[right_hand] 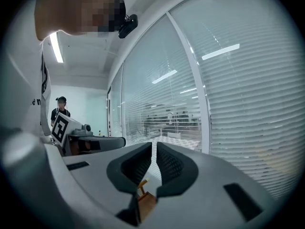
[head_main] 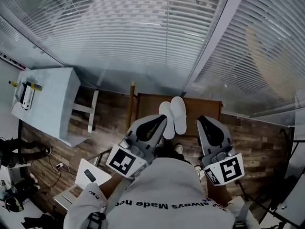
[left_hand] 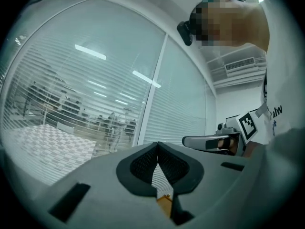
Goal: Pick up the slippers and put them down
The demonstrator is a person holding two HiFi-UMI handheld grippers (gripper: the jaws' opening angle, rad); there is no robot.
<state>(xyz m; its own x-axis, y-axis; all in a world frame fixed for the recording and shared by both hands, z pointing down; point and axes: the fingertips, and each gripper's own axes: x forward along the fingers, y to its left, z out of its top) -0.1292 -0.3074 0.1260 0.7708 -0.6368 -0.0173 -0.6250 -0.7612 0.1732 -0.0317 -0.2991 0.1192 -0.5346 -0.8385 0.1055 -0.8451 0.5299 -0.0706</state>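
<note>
While the slippers [head_main: 174, 114] lie untouched, the left gripper [left_hand: 157, 147] and right gripper [right_hand: 154, 148] seemingly hold nothing, jaws clenched.

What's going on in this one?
A person stands by a glass wall, holding a gripper in each hand. The left gripper and the right gripper both have their jaws shut with nothing between them. A pair of white slippers lies on a wooden surface below them, not picked up.

White top [head_main: 167, 194] with black lettering [head_main: 162, 205], lower centre. Left gripper [head_main: 161, 120] and right gripper [head_main: 204, 122]: pale grey shells, black ribbed pads [left_hand: 143, 163], black-and-white marker cubes [head_main: 125, 160].
</note>
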